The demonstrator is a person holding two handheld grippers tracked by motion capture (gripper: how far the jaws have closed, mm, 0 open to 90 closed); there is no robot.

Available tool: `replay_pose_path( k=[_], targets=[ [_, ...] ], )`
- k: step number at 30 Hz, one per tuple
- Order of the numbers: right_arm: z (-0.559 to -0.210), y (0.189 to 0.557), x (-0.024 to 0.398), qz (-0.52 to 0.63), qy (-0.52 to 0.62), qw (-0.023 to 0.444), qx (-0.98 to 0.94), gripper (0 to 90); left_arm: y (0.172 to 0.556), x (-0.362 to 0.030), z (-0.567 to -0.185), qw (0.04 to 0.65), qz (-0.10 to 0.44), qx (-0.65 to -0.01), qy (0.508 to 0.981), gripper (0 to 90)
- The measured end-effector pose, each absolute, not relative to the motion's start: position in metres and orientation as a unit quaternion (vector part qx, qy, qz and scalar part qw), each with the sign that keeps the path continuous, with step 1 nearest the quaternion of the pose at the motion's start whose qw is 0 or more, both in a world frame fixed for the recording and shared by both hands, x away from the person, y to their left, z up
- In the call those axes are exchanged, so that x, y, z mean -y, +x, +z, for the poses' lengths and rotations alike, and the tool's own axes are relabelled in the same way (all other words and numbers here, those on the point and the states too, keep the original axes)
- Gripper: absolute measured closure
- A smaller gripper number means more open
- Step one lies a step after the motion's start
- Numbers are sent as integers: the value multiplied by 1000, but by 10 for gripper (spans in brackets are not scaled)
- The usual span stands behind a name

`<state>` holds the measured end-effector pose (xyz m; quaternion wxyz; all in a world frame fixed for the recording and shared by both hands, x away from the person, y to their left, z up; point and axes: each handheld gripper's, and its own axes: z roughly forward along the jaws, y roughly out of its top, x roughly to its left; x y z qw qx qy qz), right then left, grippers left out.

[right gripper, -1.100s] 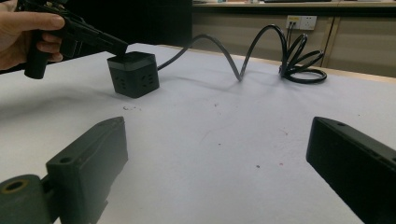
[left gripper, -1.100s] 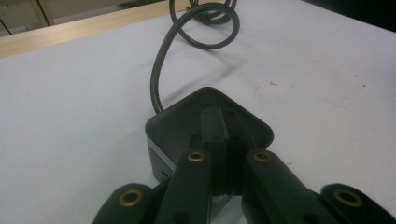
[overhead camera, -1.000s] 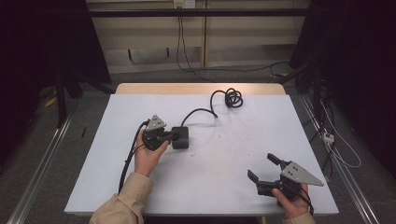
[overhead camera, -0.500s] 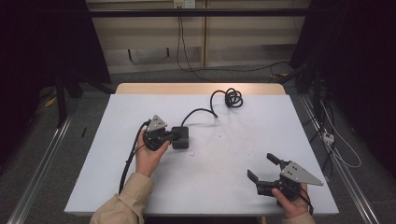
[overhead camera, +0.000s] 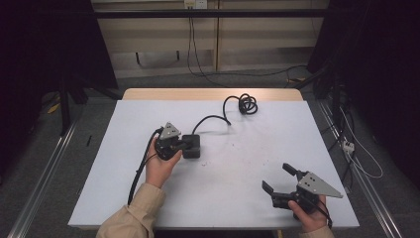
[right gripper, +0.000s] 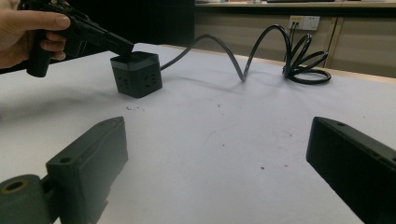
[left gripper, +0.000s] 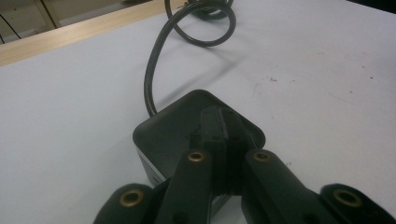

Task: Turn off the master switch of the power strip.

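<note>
A black cube-shaped power socket (overhead camera: 193,147) sits left of the middle of the white table (overhead camera: 237,198), and its black cable (overhead camera: 212,118) runs off to a coil (overhead camera: 245,104) near the far edge. My left gripper (overhead camera: 183,144) is shut, jaws pressed together with nothing between them. Its tips rest on the top face of the cube (left gripper: 168,126), as the left gripper view (left gripper: 220,125) shows. The right gripper view shows the cube (right gripper: 137,74) with the left gripper's tip (right gripper: 123,48) on it. My right gripper (overhead camera: 277,177) stands open near the front right edge, nothing between its jaws (right gripper: 219,140).
The left gripper's own cable (overhead camera: 141,166) trails along the table beside the left forearm. A wooden strip (overhead camera: 213,94) borders the table's far edge. Metal rails and loose floor cables (overhead camera: 356,153) run along both sides of the table.
</note>
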<state>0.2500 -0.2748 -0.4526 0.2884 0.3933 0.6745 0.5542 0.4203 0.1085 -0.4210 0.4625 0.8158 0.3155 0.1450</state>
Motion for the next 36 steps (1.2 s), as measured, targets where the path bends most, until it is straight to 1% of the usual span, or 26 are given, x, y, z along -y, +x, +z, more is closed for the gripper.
replay_pose_path(
  k=[13,16,26,30,32,36],
  targets=[
    [-453,249,275,553,394,290,-675,49,421,-109,-422,467,133,-325,812,900],
    [-452,249,275,554,393,290,-674,49,421,-108,-422,462,143,-320,814,900],
    [-453,251,275,554,394,289,-674,49,419,-108,-422,465,143,-323,811,900],
    [-452,251,272,555,391,287,-676,49,420,-110,-423,473,137,-329,806,900],
    [-452,251,272,554,391,287,-676,49,420,-111,-424,486,133,-334,797,900],
    [-452,251,273,554,393,289,-674,49,420,-111,-423,487,132,-331,798,900]
  ],
)
